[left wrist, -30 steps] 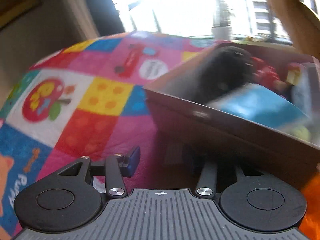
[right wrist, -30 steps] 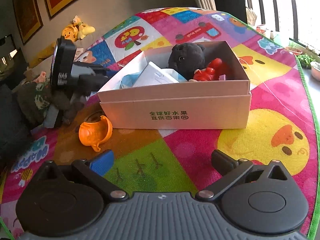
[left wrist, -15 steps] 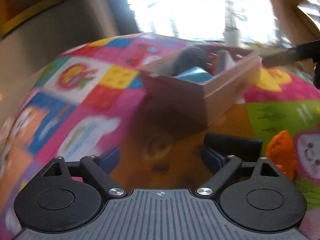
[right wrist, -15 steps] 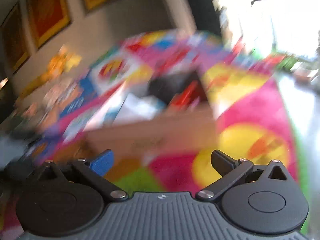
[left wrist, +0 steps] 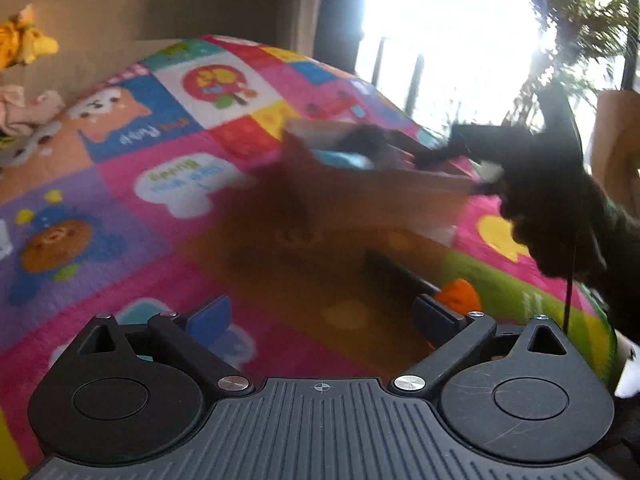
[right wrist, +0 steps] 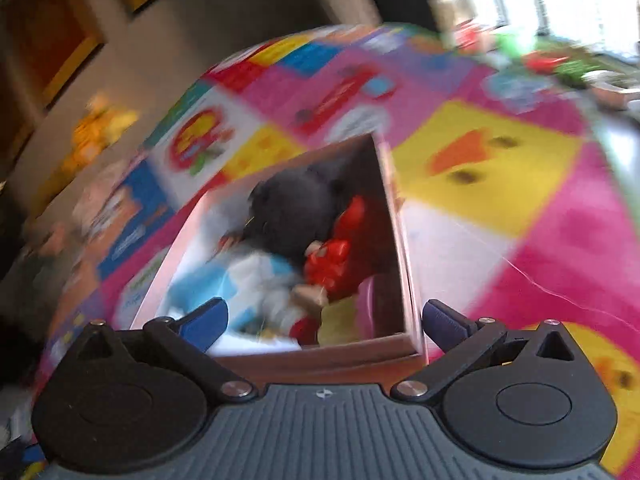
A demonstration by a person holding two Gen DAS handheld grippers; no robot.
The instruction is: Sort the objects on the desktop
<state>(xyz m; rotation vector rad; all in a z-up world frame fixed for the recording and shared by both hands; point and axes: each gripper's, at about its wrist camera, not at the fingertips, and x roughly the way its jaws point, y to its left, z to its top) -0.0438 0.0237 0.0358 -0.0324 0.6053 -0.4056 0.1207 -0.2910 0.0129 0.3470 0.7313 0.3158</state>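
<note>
1. Since a second ago our left gripper [left wrist: 322, 314] has pulled back from the cardboard box [left wrist: 372, 196], and its jaws are opening with nothing between them.
2. Our right gripper [right wrist: 324, 316] hangs spread and empty over the box's near wall.
3. An orange toy [left wrist: 458, 296] lies on the play mat [left wrist: 160, 200], near right of the box, just beyond our left gripper's right finger.
4. Risk: both views blur; a hurried reach could nudge the toy away or catch the box rim.
5. Toys already fill the box; another may spill.
</note>
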